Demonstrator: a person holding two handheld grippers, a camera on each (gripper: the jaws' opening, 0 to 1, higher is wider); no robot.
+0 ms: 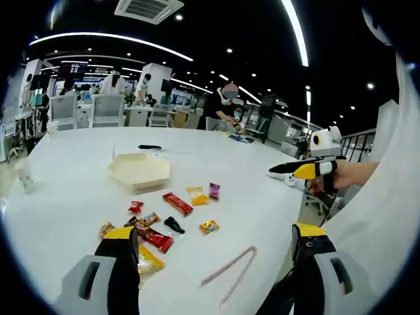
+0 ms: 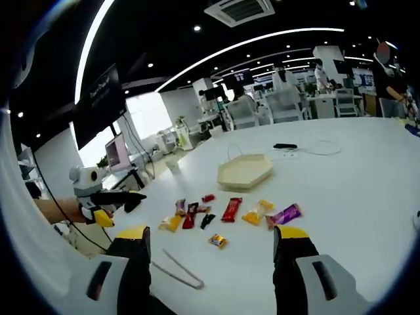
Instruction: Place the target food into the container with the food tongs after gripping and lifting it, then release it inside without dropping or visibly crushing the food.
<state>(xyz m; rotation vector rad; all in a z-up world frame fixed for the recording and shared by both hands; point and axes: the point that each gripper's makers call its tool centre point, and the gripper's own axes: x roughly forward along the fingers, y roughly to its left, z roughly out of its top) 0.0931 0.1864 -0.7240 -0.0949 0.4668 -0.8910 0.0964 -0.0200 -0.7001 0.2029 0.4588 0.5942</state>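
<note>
Two hand-held grippers hung above the white bench, both with jaws spread wide and nothing between them. Looking along the left hand-held gripper, the metal food tongs lay flat on the bench just ahead of it, between its jaws and a little toward the right one, untouched. Beyond the tongs sat a loose scatter of wrapped snacks: a red bar, a small orange candy, a black piece, a purple packet and a yellow packet close by its left jaw. Farther ahead still was the pale hexagonal container, open and seemingly bare inside. The right hand-held gripper was held off the bench edge, and from its side the tongs lay just ahead near its left jaw, the snacks beyond and the container well past them. Which snack was the target I could not tell. To my eye nothing had been started; the tongs needed picking up first. The risks looked plain enough: thin tongs lying flat on a smooth top could skid away from a closing jaw, or be caught off-centre so they twisted. The slick wrappers might slip out on the lift, and squeezing harder to prevent that could crush the food. The packets lay so near one another that two might be pinched together.
</note>
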